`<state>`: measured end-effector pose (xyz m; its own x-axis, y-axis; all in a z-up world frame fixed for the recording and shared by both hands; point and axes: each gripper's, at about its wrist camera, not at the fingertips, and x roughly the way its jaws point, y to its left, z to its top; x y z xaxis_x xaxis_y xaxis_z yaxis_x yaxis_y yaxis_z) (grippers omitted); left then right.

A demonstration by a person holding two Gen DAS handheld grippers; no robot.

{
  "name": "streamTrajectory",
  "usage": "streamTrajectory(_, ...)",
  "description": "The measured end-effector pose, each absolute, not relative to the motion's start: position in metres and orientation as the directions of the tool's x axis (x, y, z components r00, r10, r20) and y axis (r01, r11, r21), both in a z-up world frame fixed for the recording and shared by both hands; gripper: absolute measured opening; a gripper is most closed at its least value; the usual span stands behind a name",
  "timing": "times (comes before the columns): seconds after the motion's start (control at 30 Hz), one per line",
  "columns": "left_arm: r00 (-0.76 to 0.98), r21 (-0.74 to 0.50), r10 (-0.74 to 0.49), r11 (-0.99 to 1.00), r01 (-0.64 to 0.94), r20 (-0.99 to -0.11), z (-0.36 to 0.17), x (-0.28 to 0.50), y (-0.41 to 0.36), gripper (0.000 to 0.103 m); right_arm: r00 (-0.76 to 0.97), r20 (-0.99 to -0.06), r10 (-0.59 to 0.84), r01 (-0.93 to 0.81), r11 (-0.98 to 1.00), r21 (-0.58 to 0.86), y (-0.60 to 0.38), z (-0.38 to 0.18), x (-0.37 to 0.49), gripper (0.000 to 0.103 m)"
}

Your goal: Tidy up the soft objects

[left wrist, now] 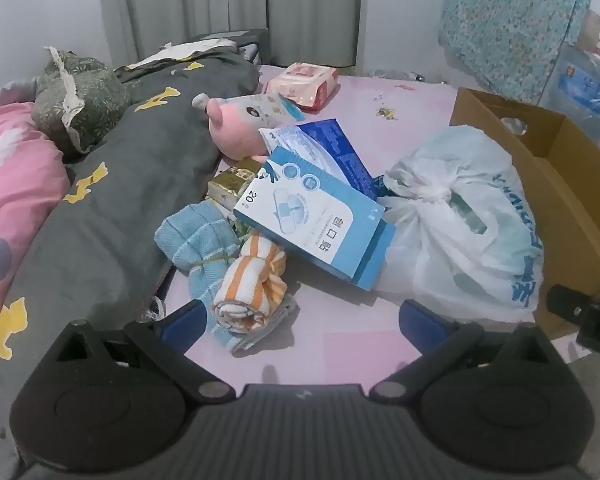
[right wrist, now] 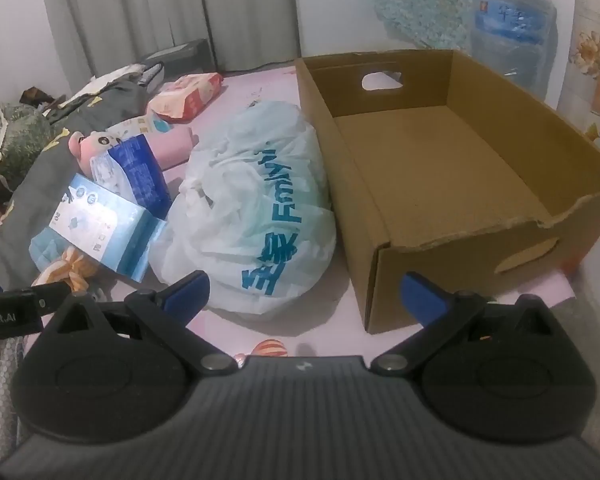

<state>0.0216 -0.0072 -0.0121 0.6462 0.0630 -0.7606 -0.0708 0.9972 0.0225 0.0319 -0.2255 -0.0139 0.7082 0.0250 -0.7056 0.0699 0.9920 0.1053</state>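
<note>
Left wrist view: the left gripper (left wrist: pixel 300 320) hangs with jaws spread wide, holding nothing, the striped towel (left wrist: pixel 252 284) lying between and just beyond its fingertips. Right wrist view: the right gripper (right wrist: pixel 304 292), likewise spread, faces the bag (right wrist: pixel 256 208) and box (right wrist: pixel 452 184).

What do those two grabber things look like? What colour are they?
Both look alike. The left gripper and right gripper have blue fingers on black jointed arms, round black discs at the sides and a dark ribbed body with a small white mark. White lettering shows on the left one's side.
</note>
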Motion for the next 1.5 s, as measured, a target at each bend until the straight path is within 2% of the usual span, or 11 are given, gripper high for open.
streamTrajectory(1.5, 0.633, -0.004, 0.045, 0.997, -0.075, -0.773, -0.0085, 0.0217, -0.0091, 0.103, 0.694, -0.719, 0.051, 0.043, 0.993, 0.111, -0.2203, -0.0136, 0.0406, 0.102)
